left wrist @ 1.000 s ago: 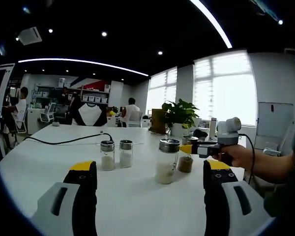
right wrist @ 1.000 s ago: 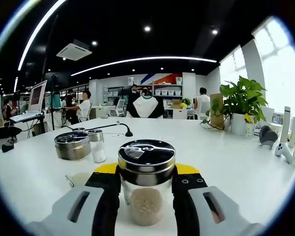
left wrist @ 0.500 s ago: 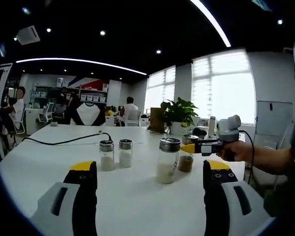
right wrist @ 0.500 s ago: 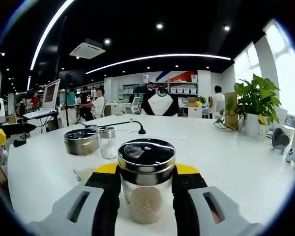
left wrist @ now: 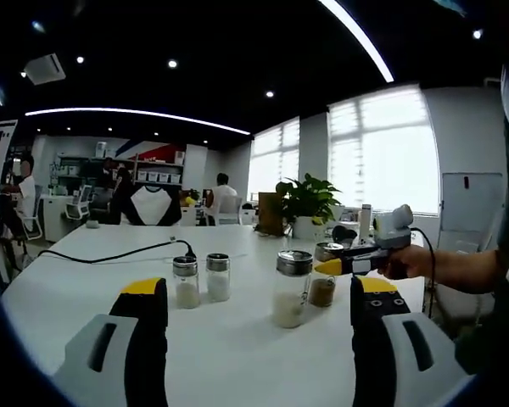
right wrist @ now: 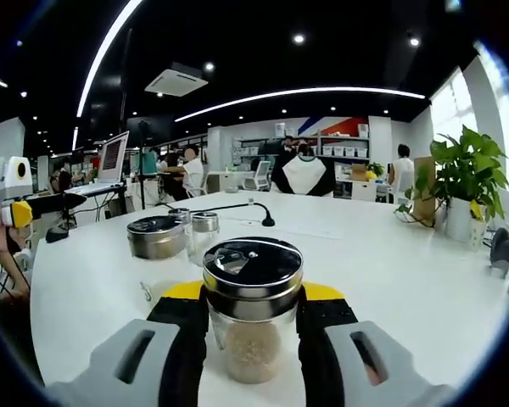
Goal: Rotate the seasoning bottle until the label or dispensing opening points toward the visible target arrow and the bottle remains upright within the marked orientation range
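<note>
left gripper view: camera low over a white table (left wrist: 237, 356), looking forward between its own two fingers (left wrist: 144, 339), which rise from the bottom edge with a wide gap. faces across the table toward bright windows. a group of jars (left wrist: 290, 288) stands beyond the fingertips, at middle distance, the right gripper (left wrist: 331, 268) just right of them.

right gripper view: camera very near, looking along its own fingers (right wrist: 187, 331) at a seasoning bottle (right wrist: 253, 309) pressed between them. faces across the table (right wrist: 390, 271) toward office shelving.

shared: the same table top and the jars; a steel-lidded jar (right wrist: 157, 236) stands past the left finger here. the left gripper (right wrist: 17, 212) shows at the far left.
</note>
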A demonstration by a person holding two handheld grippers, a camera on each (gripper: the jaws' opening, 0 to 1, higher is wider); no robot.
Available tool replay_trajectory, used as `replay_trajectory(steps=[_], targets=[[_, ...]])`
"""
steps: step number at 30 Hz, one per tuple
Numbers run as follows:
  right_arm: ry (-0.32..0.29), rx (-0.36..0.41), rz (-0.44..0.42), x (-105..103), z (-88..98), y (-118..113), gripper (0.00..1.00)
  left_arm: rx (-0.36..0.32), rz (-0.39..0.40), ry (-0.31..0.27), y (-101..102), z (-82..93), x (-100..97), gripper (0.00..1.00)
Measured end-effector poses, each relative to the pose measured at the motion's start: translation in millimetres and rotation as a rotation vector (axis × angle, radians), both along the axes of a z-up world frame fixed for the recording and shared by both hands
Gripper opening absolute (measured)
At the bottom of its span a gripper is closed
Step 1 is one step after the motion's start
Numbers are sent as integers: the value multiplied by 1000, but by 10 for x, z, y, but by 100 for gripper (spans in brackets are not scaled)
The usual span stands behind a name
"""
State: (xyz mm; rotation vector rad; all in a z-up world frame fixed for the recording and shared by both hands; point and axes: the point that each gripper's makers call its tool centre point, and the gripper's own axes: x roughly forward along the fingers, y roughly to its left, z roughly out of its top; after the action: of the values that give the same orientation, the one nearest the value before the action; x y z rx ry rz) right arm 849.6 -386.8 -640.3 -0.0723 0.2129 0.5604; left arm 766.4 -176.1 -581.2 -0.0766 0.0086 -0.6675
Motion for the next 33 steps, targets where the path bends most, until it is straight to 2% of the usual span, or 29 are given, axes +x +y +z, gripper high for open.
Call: replay_trajectory(steps=[15, 22, 33], targets=[[56, -20, 132, -39, -16, 39, 39, 5, -12, 18, -53, -20, 25, 94], [62, -17, 194, -61, -18, 56, 39, 13, -21, 22, -78, -31, 28, 94], [64, -14, 238, -83, -12, 70, 39, 19, -25, 18, -97, -28, 22, 94]])
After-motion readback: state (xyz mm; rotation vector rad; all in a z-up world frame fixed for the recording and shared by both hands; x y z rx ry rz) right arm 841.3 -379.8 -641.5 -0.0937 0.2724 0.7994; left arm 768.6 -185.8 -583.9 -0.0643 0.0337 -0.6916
